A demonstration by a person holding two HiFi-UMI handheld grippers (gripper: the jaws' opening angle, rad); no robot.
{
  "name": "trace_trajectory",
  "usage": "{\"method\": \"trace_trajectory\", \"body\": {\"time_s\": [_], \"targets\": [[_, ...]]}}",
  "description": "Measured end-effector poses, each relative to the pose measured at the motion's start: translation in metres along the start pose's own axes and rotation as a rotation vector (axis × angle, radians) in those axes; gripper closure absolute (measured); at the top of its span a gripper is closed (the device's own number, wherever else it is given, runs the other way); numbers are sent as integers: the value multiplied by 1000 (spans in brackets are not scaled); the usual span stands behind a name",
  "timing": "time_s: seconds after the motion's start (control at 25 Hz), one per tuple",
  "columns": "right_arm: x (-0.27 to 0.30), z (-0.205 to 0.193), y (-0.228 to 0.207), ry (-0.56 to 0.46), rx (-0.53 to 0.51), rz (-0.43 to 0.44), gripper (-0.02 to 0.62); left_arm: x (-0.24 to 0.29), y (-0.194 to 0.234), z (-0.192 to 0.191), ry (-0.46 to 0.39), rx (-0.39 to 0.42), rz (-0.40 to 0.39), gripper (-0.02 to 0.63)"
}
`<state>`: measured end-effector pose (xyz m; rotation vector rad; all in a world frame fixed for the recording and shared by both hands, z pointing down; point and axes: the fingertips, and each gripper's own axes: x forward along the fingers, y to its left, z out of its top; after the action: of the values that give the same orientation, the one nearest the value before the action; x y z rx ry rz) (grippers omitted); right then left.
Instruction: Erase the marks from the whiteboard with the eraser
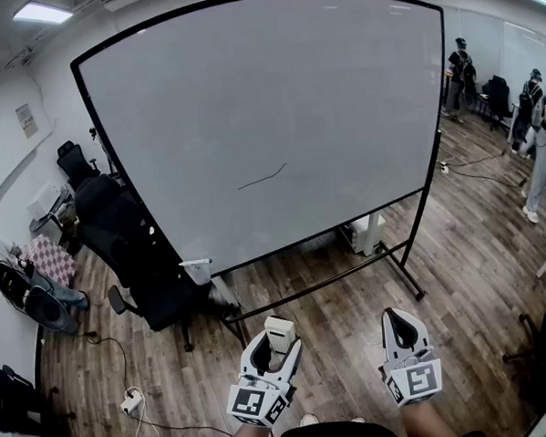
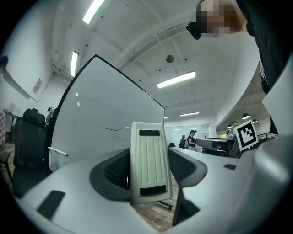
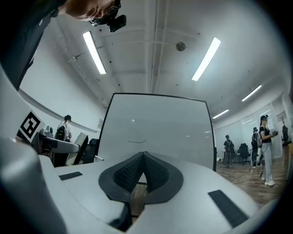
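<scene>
At far left a black office chair (image 1: 119, 239) crowds the left edge of the whiteboard (image 1: 266, 95), with what looks like a marker (image 1: 195, 262) on the ledge. One thin mark (image 1: 263, 177) crosses the board's middle. Near me, my left gripper (image 1: 279, 342) clamps the eraser (image 1: 280, 329) upright between its jaws, well apart from the board. My right gripper (image 1: 401, 316) has its jaws pressed together, empty. People (image 1: 460, 71) stand far right.

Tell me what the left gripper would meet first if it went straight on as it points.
Probably the whiteboard: the left gripper, shut on the eraser, aims at its surface near the right edge, right of the black mark. Nothing shows in between, though depth is unclear.
</scene>
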<state>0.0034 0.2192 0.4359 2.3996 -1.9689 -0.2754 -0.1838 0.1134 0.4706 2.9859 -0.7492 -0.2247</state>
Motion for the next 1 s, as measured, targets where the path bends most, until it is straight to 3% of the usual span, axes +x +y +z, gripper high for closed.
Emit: {"method": "trace_trajectory", "body": {"time_s": [0.44, 0.68, 1.0], "targets": [[6, -8, 11, 23, 10, -2, 578, -10, 15, -7, 20, -9, 5, 336], [21, -5, 27, -12, 51, -4, 577, -17, 40, -9, 19, -21, 16, 336], [59, -28, 55, 73, 62, 94, 577, -6, 73, -12, 16, -3, 21, 336]]}}
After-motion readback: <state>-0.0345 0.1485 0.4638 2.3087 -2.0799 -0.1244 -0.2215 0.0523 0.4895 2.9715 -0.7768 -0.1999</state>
